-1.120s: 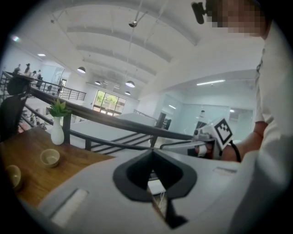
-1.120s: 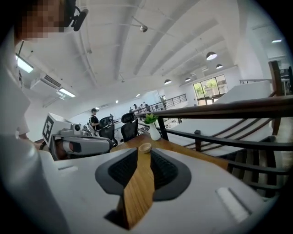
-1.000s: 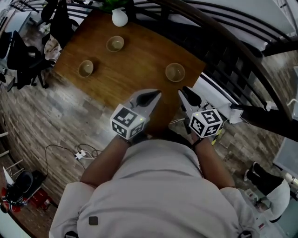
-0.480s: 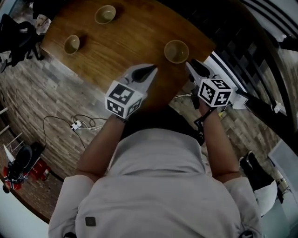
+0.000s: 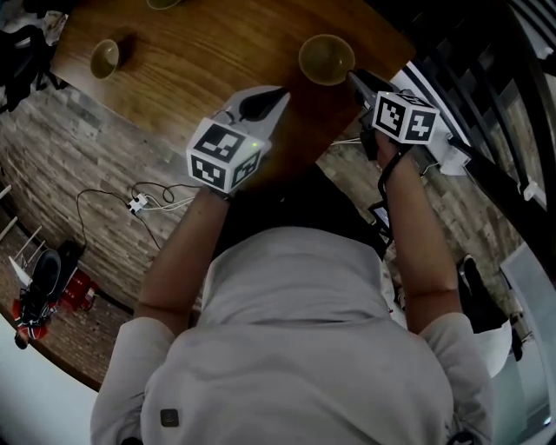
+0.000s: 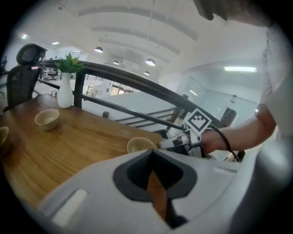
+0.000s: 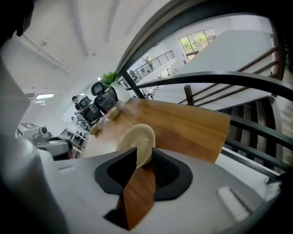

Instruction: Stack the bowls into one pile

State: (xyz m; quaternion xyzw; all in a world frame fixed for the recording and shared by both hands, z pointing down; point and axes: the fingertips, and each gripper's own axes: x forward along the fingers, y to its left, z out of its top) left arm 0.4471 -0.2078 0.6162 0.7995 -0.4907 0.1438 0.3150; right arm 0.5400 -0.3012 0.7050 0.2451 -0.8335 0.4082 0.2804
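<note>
Three tan bowls stand apart on the wooden table [image 5: 217,52]. The nearest bowl [image 5: 326,59] [image 7: 136,140] [image 6: 140,145] is by the table's right corner. A second bowl [image 5: 104,57] [image 6: 46,119] is at the left. The third bowl [image 5: 163,3] is cut off by the top edge. My right gripper [image 5: 352,76] [image 7: 144,153] is open and has just been closing. The nearest bowl's rim lies at its tips; whether they touch it I cannot tell. My left gripper [image 5: 280,91] [image 6: 152,153] is shut and empty, over the table's near edge left of that bowl.
A white vase [image 6: 65,92] with a green plant stands at the table's far end. A dark railing [image 5: 469,113] runs close along the table's right side. Office chairs [image 5: 22,52] stand at the left. Cables [image 5: 139,204] lie on the floor below the table.
Both grippers have dropped and moved forward to the table. The right one has come up to the nearest bowl's right rim. The table and bowls have slid up in the head view.
</note>
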